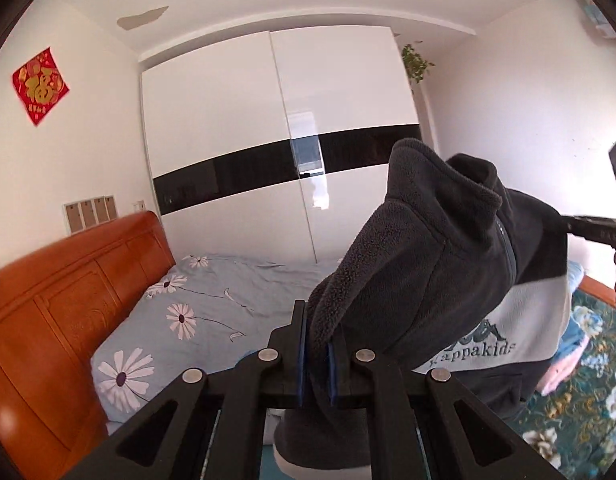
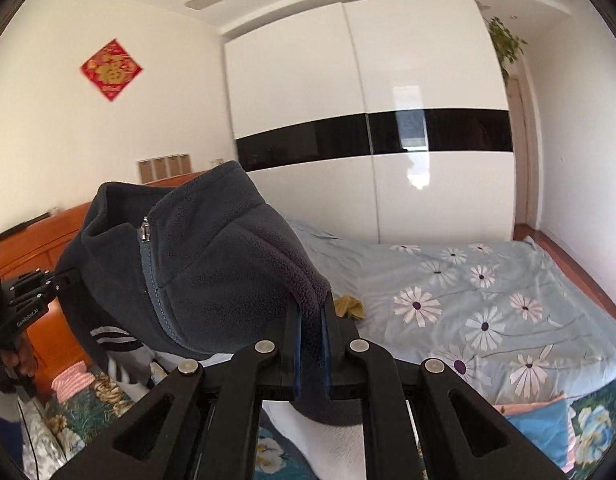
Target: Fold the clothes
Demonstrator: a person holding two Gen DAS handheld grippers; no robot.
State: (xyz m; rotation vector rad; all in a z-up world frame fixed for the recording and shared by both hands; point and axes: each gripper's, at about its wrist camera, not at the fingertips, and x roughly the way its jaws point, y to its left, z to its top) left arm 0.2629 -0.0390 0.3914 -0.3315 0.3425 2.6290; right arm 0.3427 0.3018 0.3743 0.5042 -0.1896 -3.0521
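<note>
fleece jacket (image 1: 440, 264) hangs in the air over the bed (image 1: 212, 300), stretched shoulder to shoulder between left claw (image 1: 317, 354) and right claw (image 2: 310, 354), both clamped on it; collar up, body hanging down.

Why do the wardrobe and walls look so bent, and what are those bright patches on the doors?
Left wrist view: the fisheye lens bows the wardrobe and darkens the corners; a window glare sits on its glossy door. Right wrist view: same curving, glare again on the door; the fleece jacket, so close to the lens, looks oversized, and daylight keeps the bed evenly lit.
</note>
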